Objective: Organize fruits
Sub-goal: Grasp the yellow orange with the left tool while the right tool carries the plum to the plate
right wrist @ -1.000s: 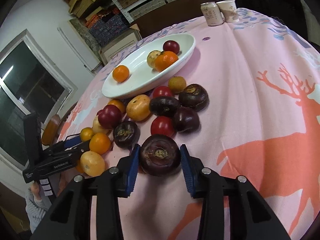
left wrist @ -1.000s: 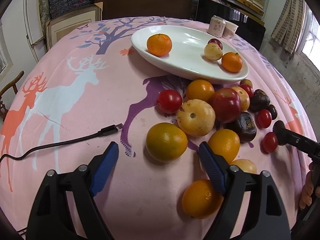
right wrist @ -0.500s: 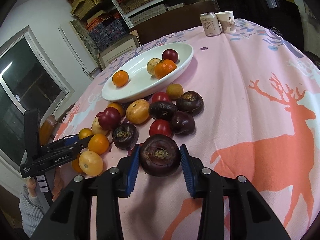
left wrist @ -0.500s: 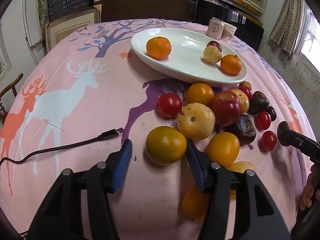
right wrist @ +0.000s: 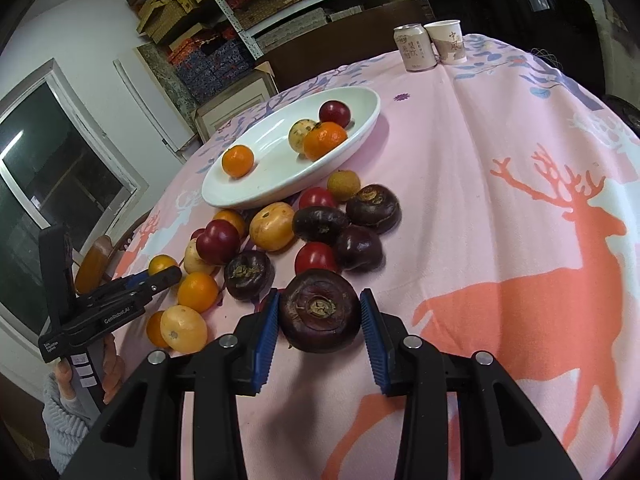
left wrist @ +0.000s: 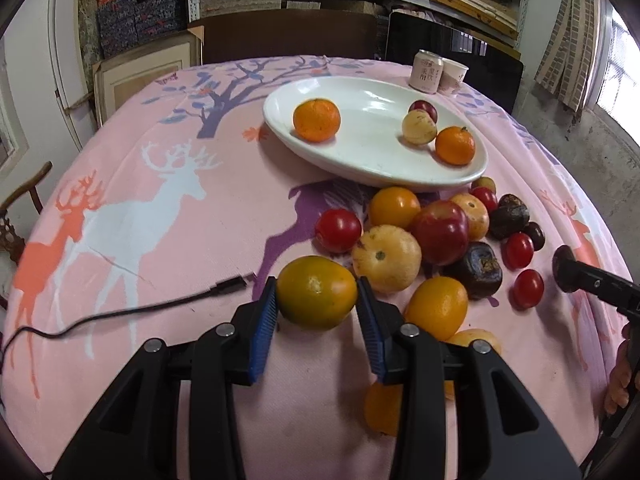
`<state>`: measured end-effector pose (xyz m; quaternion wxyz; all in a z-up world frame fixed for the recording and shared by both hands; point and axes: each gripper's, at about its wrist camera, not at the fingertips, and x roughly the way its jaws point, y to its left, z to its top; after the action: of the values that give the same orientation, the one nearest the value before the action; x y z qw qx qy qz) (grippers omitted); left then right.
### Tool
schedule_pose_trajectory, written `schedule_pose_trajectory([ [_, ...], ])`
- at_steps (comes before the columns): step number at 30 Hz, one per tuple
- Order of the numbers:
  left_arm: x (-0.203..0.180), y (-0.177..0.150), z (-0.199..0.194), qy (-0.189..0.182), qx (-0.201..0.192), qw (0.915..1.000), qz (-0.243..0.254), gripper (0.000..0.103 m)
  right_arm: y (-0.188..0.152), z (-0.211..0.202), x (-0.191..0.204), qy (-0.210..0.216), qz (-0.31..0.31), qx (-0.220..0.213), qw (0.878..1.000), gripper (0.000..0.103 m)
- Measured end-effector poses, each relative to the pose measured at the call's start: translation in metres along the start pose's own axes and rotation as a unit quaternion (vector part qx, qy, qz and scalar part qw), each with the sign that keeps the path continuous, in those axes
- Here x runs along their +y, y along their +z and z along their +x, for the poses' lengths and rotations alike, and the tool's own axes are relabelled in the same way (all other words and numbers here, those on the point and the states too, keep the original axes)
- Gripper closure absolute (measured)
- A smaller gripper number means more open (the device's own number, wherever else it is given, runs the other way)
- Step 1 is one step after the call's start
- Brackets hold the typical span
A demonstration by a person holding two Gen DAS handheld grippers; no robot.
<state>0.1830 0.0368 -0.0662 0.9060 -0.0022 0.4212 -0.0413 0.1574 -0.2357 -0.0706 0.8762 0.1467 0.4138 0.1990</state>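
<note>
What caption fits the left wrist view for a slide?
Left claw closed on a greenish-orange citrus beside the fruit pile, white plate beyond.

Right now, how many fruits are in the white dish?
4. One orange sits alone at the left end of the white dish. Clustered at the right end: a second orange, a pale yellow fruit and a dark red fruit behind it. None looks hidden.

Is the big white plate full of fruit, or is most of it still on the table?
Mostly empty. The white plate holds only four fruits; most of the fruit pile lies on the pink tablecloth.
</note>
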Motion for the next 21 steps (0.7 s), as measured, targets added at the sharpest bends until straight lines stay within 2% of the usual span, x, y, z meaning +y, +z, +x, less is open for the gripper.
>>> schedule_pose_trajectory([
  [4, -0.002, 0.036, -0.015, 0.001, -0.026, 0.9996, 0.015, 0.065, 0.027, -0.025, 0.001, -0.011, -0.009, -0.031, 0.999, 0.063],
  [8, -0.003, 0.087, -0.02, 0.001, -0.052, 0.9985, 0.017, 0.065, 0.08, -0.048, 0.02, -0.015, -0.033, -0.082, 0.996, 0.063],
  [10, -0.001, 0.113, -0.015, -0.007, -0.058, 0.9983, 0.006, 0.065, 0.102, -0.046, 0.028, -0.011, -0.04, -0.093, 0.995, 0.063],
  [13, 0.001, 0.144, 0.013, -0.004, -0.049, 0.9988, -0.005, 0.065, 0.137, -0.023, 0.039, -0.006, -0.049, -0.093, 0.994, 0.063],
  [15, 0.002, 0.155, 0.031, 0.001, -0.041, 0.9991, -0.01, 0.065, 0.159, 0.008, 0.044, -0.005, -0.053, -0.079, 0.996, 0.063],
  [21, 0.011, 0.183, 0.094, -0.008, -0.01, 0.9996, -0.027, 0.065, 0.19, 0.086, 0.041, -0.002, -0.069, -0.021, 0.997, 0.063],
])
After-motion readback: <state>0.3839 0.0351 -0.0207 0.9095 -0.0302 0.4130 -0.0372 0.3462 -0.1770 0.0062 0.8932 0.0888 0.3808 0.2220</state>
